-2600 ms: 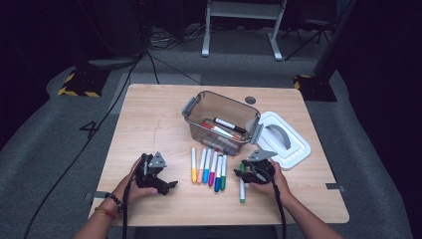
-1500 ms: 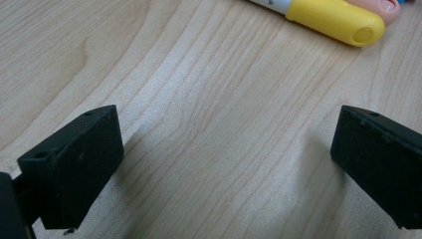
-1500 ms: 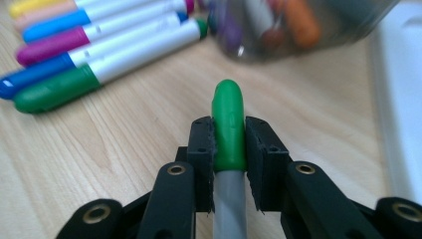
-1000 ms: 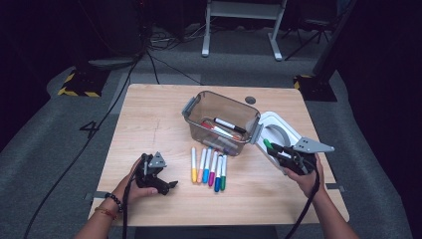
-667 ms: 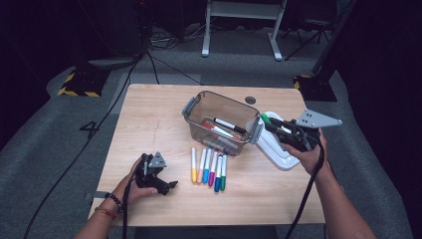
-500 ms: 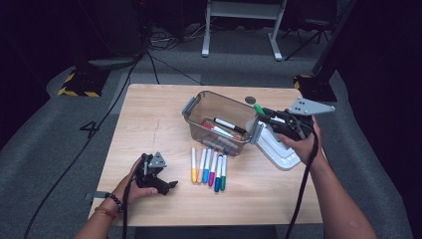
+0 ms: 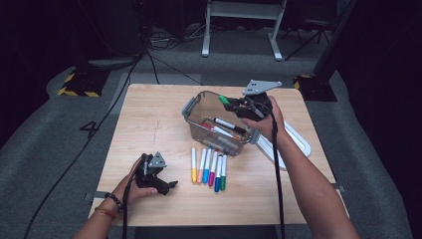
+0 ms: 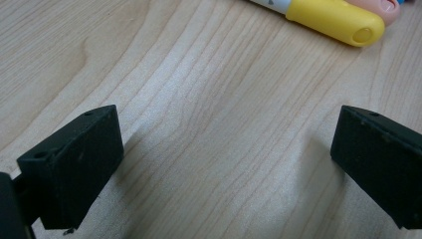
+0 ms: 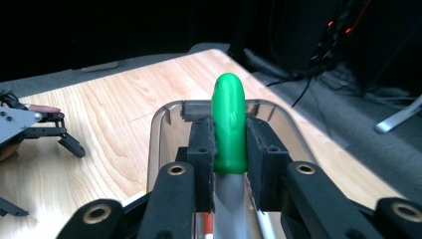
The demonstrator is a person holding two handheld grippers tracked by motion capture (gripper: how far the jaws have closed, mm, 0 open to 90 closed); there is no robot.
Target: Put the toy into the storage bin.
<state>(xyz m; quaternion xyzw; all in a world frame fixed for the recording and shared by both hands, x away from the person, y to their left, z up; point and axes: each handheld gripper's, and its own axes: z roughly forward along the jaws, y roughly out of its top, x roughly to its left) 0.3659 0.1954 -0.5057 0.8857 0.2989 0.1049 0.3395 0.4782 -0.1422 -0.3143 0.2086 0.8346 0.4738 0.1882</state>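
Step in hand: putting markers into the clear bin (image 7: pixel 199 107), one at a time. Right gripper (image 7: pixel 238 104) is gripping the green-capped marker (image 9: pixel 229 124), jaws clamped tight on it just below the cap, and is holding it over the bin's far-right rim w/ cap pointing across the opening. In the right gripper view the bin is sitting directly under and ahead of the jaws, cap tip above the far rim.

Left gripper (image 7: pixel 158 180) is resting on the desk (image 7: pixel 149 124) at the near-left, jaws standing wide apart w/ nothing between them; left gripper view is showing bare wood grain and the yellow marker cap (image 8: pixel 334 21) just ahead.

Next move, as I judge it: tipping or lowering the marker so it clears the rim, then opening the jaws so it drops among the markers already lying inside. After that, back to the row of markers (image 7: pixel 209 168) lying side by side on the desk in front of the bin. The white lid (image 7: pixel 298 142) is lying to the right, partly under the forearm.

Writing: a small printed mark on the yellow marker's barrel, too cropped to read. No brand legible elsewhere.
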